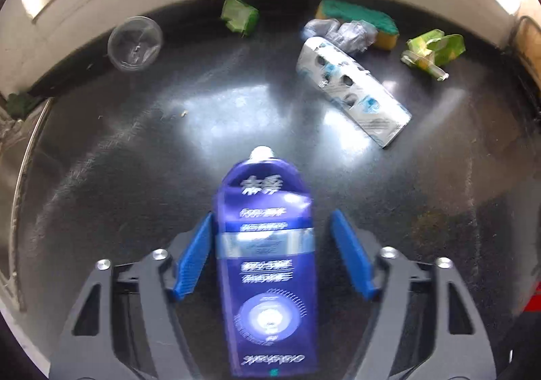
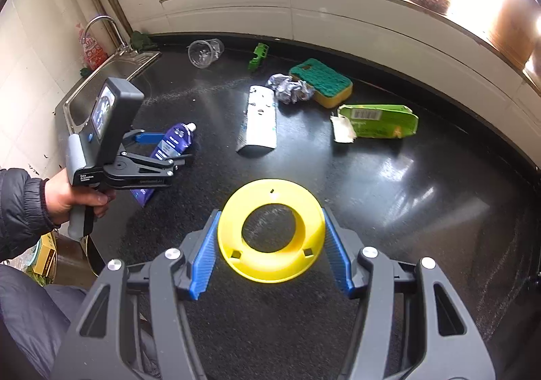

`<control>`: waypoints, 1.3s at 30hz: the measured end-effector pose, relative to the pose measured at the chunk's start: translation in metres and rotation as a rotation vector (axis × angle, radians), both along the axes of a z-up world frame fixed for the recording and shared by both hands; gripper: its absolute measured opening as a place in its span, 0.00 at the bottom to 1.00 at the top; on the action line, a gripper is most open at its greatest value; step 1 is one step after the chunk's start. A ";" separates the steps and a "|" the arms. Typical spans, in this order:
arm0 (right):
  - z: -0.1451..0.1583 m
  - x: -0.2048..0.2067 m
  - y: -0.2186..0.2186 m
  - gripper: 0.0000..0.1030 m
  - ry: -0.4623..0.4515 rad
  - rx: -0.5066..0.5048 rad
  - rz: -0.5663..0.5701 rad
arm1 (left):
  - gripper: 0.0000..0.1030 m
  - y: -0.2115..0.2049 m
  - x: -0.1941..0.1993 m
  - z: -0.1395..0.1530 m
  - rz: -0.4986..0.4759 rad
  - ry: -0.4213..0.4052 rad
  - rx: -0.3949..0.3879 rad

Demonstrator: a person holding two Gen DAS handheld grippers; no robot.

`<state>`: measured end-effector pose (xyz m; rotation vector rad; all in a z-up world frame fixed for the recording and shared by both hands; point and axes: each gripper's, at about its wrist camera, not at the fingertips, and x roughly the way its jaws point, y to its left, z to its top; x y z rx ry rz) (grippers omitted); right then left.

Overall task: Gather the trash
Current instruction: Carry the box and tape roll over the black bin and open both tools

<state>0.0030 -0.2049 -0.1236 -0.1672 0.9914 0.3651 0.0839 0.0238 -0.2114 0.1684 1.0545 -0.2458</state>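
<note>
The left gripper [image 1: 272,255] is standing spread around the purple tube [image 1: 268,265] on the desk [image 1: 135,160]. The right gripper [image 2: 270,251] is pinching the yellow ring [image 2: 272,229].

Two down-tilted wrist views, shared countertop [image 1: 135,150]

1. Purple tube [image 1: 267,265], white-capped, lies flat near the worktop's [image 2: 422,211] sink-side edge.
2. White perforated box [image 2: 258,119] lies mid-worktop.
3. Crumpled foil [image 2: 290,89], green carton [image 2: 378,121], clear cup [image 2: 204,52] lie towards the back edge.
4. Yellow ring [image 2: 270,231] near the front.
</note>
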 end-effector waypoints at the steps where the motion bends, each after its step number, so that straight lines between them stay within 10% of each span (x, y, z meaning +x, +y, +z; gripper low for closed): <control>1: 0.000 0.000 -0.002 0.55 0.001 0.000 -0.001 | 0.49 -0.003 -0.001 0.001 -0.012 -0.009 0.001; 26: 0.003 0.013 0.028 0.55 -0.003 -0.010 0.081 | 0.49 -0.023 -0.069 0.093 0.023 -0.114 -0.023; 39: 0.030 0.001 0.134 0.55 -0.054 0.028 0.280 | 0.49 0.063 -0.135 0.142 0.231 -0.216 -0.013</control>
